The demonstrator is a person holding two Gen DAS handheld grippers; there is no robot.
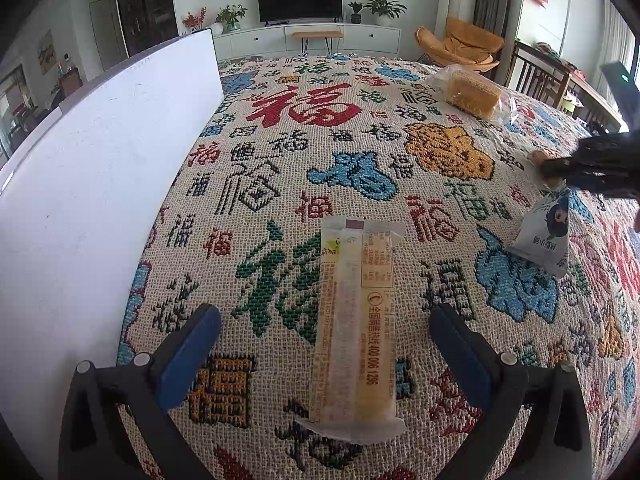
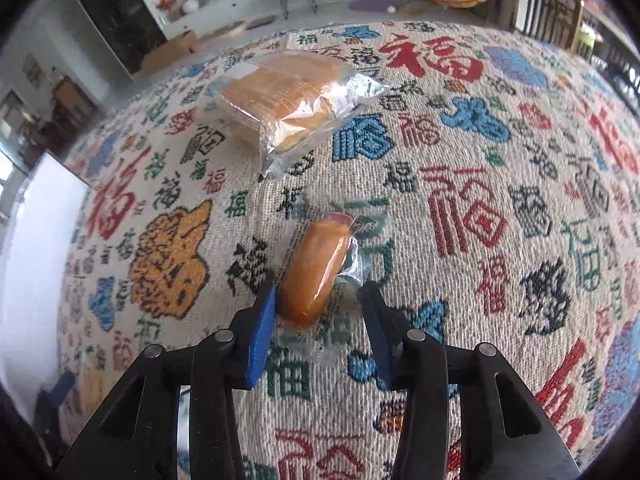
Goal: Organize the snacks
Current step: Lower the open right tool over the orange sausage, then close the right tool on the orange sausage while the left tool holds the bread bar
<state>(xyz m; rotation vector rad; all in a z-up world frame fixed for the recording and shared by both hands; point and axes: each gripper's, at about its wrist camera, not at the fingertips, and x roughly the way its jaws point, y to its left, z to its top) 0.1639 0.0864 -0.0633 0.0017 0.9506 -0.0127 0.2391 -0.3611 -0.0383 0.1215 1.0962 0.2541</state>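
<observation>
Left wrist alone shows long wafer pack (image 1: 356,340); right, wrapped bun (image 2: 314,272).

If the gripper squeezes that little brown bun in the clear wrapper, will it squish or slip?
The bun looks soft and rounded, so it would probably squish. Its wrapper is glossy and loose, so the right gripper may slip. It likely weighs little.

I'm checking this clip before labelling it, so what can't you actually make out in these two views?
- Right wrist view: whether the blue pad touches the wrapped bun; motion blur.
- Left wrist view: the right gripper, cut off by the edge.
- Left wrist view: small print on the long snack bar, too small.
</observation>
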